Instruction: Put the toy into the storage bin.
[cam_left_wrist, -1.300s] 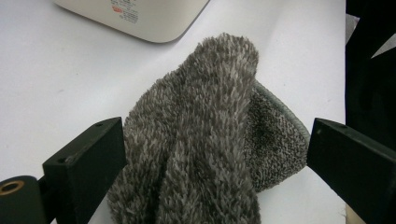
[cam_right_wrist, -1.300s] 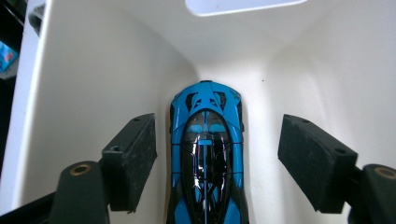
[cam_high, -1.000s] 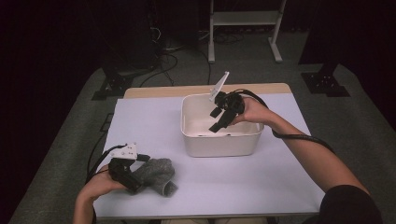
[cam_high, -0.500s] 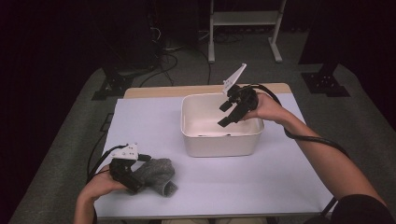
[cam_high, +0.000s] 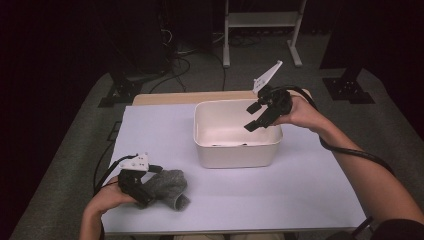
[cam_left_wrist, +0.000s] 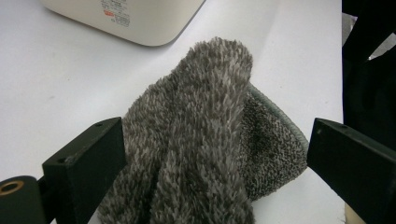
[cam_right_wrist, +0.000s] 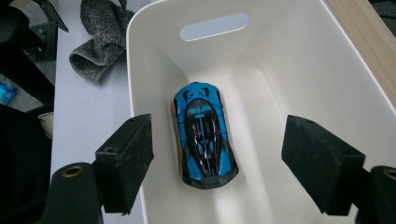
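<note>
Grey fuzzy sock (cam_left_wrist: 201, 140) lies on the white table (cam_high: 310, 185) between my left gripper's (cam_high: 142, 187) spread jaws, not pinched. My right gripper (cam_high: 260, 116) hangs above the white bin (cam_high: 235, 150), jaws wide and empty, with the blue toy car (cam_right_wrist: 204, 135) on the bin floor beneath.

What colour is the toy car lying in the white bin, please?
Blue with black detailing; the toy car shows best in the right gripper view.
</note>
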